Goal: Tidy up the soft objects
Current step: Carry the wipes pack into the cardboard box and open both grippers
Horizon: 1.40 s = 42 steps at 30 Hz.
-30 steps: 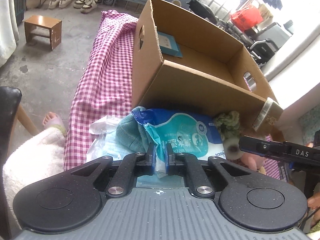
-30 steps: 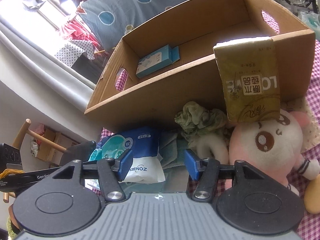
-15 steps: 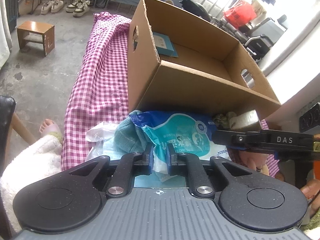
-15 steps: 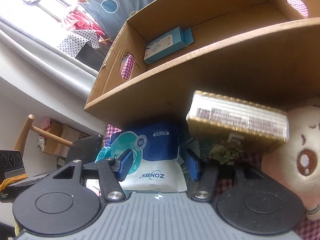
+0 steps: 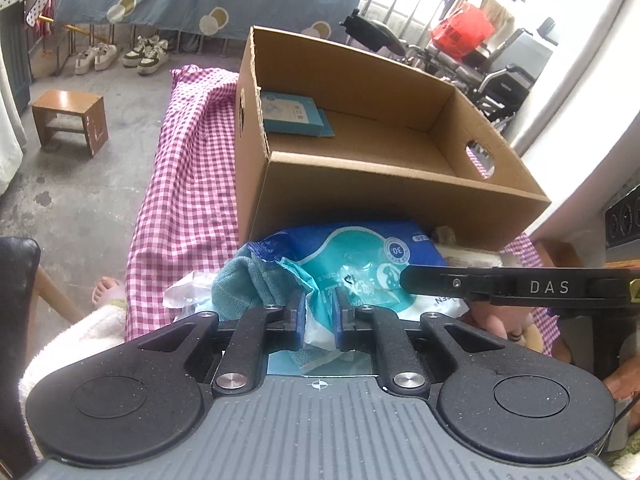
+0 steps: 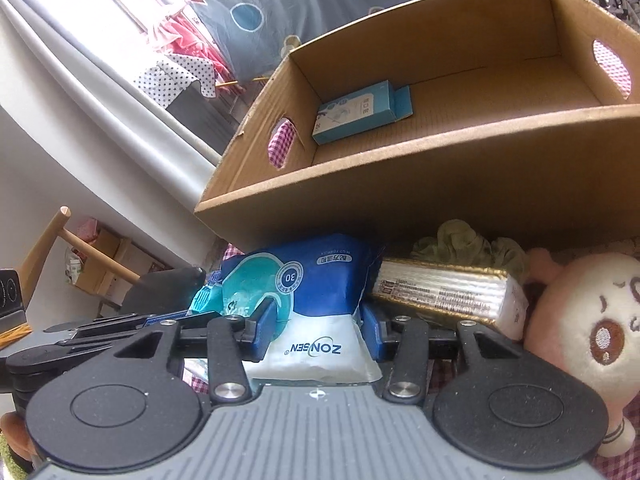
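Note:
A blue and white wet-wipes pack (image 5: 360,268) lies in front of the cardboard box (image 5: 392,184). My left gripper (image 5: 319,316) is shut on the pack's crimped end. My right gripper (image 6: 318,326) straddles the pack's other end (image 6: 316,308); its jaws stand apart against the pack's sides, so grip is unclear. A teal cloth (image 5: 244,288) lies left of the pack. A gold tissue packet (image 6: 444,294), a green scrunchie (image 6: 468,244) and a pink plush toy (image 6: 580,320) lie to the right. A blue carton (image 6: 360,116) lies inside the box.
The box stands on a pink checked cloth (image 5: 192,184) over a table. A clear plastic bag (image 5: 188,296) lies by the teal cloth. A wooden stool (image 5: 70,120) and shoes (image 5: 124,54) are on the concrete floor to the left. Wheelchairs (image 5: 496,72) stand behind the box.
My right gripper has moved in over the wipes pack and its jaws have narrowed onto it. The gold packet has tipped from upright to flat. Both views have risen.

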{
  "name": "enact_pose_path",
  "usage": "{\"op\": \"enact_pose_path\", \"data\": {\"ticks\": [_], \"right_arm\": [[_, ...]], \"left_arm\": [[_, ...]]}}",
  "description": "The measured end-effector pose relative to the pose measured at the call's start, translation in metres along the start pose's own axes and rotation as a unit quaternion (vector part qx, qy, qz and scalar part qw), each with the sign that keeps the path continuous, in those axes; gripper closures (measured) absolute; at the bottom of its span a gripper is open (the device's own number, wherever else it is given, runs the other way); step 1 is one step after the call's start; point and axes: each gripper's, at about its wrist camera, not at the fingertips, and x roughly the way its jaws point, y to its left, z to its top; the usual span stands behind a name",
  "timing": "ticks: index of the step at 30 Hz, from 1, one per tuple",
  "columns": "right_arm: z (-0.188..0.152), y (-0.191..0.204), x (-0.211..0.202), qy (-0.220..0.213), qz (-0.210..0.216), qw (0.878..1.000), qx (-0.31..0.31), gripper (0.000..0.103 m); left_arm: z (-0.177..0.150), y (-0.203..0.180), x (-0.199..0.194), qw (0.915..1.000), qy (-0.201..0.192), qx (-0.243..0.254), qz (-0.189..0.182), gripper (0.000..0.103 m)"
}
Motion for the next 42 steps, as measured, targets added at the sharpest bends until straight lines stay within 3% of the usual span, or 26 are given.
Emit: {"op": "enact_pose_path", "data": {"ticks": [6, 11, 18, 24, 32, 35, 38, 42], "right_arm": [[0.002, 0.013, -0.028, -0.037, 0.017, 0.999, -0.018, 0.055], [0.019, 0.035, -0.057, -0.086, 0.030, 0.995, -0.045, 0.055], [0.080, 0.042, -0.067, -0.117, 0.033, 0.990, -0.076, 0.055], [0.145, 0.017, -0.023, -0.070, 0.022, 0.996, -0.048, 0.055], [0.196, -0.035, 0.060, 0.023, 0.000, 1.000, 0.002, 0.055], [0.203, -0.049, 0.089, 0.059, -0.008, 0.998, 0.019, 0.056], [0.205, -0.064, 0.119, 0.107, -0.026, 0.993, 0.043, 0.056], [0.200, -0.074, 0.138, 0.159, -0.032, 0.985, 0.063, 0.056]], "left_arm": [[0.011, -0.017, -0.032, 0.9986, -0.049, 0.020, 0.006, 0.092], [0.040, -0.032, -0.051, 0.9943, -0.098, 0.044, 0.004, 0.092], [0.101, -0.039, -0.020, 0.9929, -0.103, 0.059, 0.004, 0.092], [0.138, -0.030, 0.043, 0.9969, -0.054, 0.055, 0.019, 0.092], [0.152, -0.022, 0.113, 0.9948, 0.015, 0.070, 0.073, 0.091], [0.153, -0.018, 0.132, 0.9919, 0.043, 0.068, 0.099, 0.080], [0.152, -0.017, 0.126, 0.9939, 0.034, 0.064, 0.083, 0.076], [0.152, -0.021, 0.102, 0.9950, 0.008, 0.068, 0.073, 0.062]]}}
